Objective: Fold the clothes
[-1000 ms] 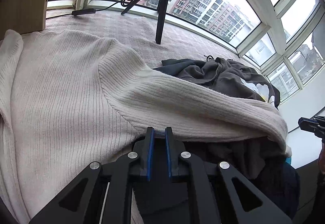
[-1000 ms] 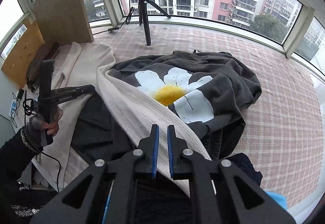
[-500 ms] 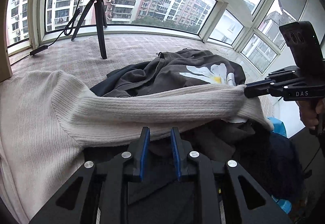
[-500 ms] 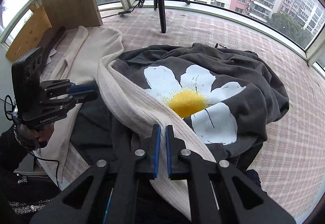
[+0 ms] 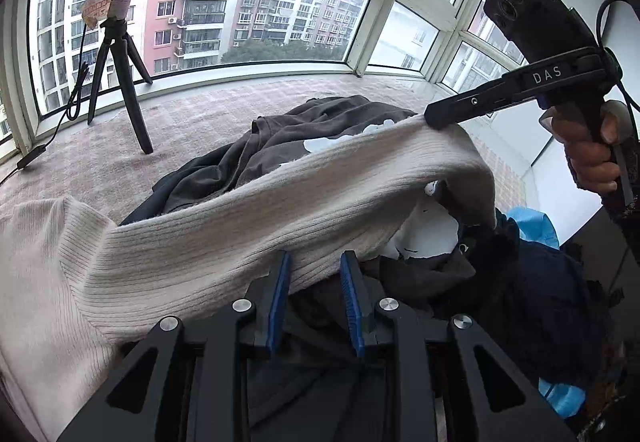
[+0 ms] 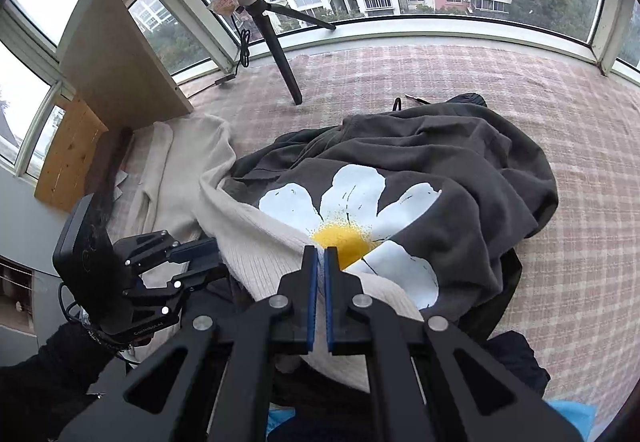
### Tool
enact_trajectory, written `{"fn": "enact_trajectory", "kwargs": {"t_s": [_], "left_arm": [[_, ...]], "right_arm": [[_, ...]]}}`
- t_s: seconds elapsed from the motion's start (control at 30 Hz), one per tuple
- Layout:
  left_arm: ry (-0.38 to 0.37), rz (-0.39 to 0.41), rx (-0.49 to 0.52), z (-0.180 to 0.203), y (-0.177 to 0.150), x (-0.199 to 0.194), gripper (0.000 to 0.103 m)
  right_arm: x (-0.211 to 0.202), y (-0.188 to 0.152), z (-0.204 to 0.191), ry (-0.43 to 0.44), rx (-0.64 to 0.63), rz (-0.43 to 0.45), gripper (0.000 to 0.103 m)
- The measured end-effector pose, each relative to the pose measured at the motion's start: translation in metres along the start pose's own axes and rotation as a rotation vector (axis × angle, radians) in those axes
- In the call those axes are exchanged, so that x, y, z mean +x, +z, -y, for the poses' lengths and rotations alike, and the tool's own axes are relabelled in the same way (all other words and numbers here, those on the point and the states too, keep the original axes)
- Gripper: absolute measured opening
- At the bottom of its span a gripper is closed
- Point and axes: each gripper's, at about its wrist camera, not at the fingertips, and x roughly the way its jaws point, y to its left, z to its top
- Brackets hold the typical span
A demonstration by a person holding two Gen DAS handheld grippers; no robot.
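Observation:
A cream ribbed sweater (image 5: pixel 52 282) lies at the left, and its long sleeve (image 5: pixel 280 209) stretches across the clothes pile. My left gripper (image 5: pixel 315 262) is at the sleeve's lower edge. Its jaws are opening, with the edge lying between the blue pads (image 5: pixel 280 282) but not pinched. In the right wrist view the left gripper (image 6: pixel 222 257) sits beside the sleeve (image 6: pixel 256 242), a gloved hand holding it. My right gripper (image 6: pixel 320 254) is shut on the sleeve near its cuff. From the left wrist view the right gripper (image 5: pixel 430 117) holds that end raised.
A dark grey sweatshirt with a daisy print (image 6: pixel 420 169) lies under the sleeve. Dark navy clothes (image 5: pixel 552 302) and something light blue (image 5: pixel 528 222) sit at the near right. A ring light tripod (image 6: pixel 280 53), its cable (image 5: pixel 32 157) and a wooden board (image 6: pixel 116 57) stand by the windows.
The left gripper's jaws have spread apart and it has rolled and shifted along the sleeve. The right gripper has closed on the sleeve's end and pulled it taut over the daisy sweatshirt.

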Motion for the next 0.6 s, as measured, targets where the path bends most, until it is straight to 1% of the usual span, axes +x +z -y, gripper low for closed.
{"fn": "enact_trajectory", "kwargs": {"t_s": [0.03, 0.07, 0.1, 0.13, 0.17, 0.2, 0.23, 0.27, 0.33, 0.37, 0.4, 0.5, 0.53, 0.6], "left_arm": [[0.007, -0.012, 0.019, 0.003, 0.001, 0.005, 0.024], [0.014, -0.023, 0.039, 0.007, 0.002, 0.010, 0.019], [0.021, -0.032, 0.055, 0.010, 0.003, 0.014, 0.005], [0.028, -0.032, 0.066, 0.012, 0.002, 0.012, 0.003], [0.028, -0.031, 0.075, 0.013, 0.001, 0.010, 0.003], [0.017, -0.027, 0.078, 0.012, -0.001, 0.005, 0.002], [0.016, -0.020, 0.079, 0.011, -0.002, -0.001, 0.002], [0.016, -0.014, 0.079, 0.010, -0.003, -0.006, 0.002], [0.013, 0.002, 0.073, 0.007, -0.003, -0.017, 0.002], [0.016, 0.009, 0.073, 0.006, -0.002, -0.022, 0.002], [0.017, 0.011, 0.078, 0.006, -0.001, -0.024, 0.002], [0.034, 0.002, 0.108, 0.008, 0.001, -0.025, 0.002], [0.037, -0.004, 0.111, 0.007, 0.001, -0.024, 0.002], [0.041, -0.016, 0.118, 0.008, 0.002, -0.022, 0.002]], "right_arm": [[0.002, 0.004, 0.004, -0.014, 0.006, 0.007, 0.003], [0.007, 0.007, 0.008, -0.052, -0.003, 0.002, 0.003], [0.011, 0.010, 0.012, -0.105, -0.014, -0.007, 0.004], [0.012, 0.008, 0.018, -0.155, -0.012, -0.015, 0.004], [0.008, 0.004, 0.027, -0.173, 0.012, -0.015, 0.004], [0.004, 0.000, 0.035, -0.190, 0.036, -0.015, 0.007], [-0.002, -0.007, 0.044, -0.189, 0.061, -0.006, 0.008], [-0.014, -0.018, 0.052, -0.162, 0.090, 0.019, 0.011], [-0.035, -0.047, 0.067, -0.120, 0.146, 0.069, 0.029], [-0.042, -0.063, 0.074, -0.096, 0.182, 0.090, 0.033], [-0.046, -0.078, 0.083, -0.068, 0.228, 0.103, 0.035], [-0.040, -0.112, 0.108, 0.034, 0.367, 0.085, 0.035], [-0.035, -0.119, 0.112, 0.049, 0.381, 0.079, 0.035], [-0.030, -0.125, 0.111, 0.061, 0.358, 0.089, 0.035]]}}
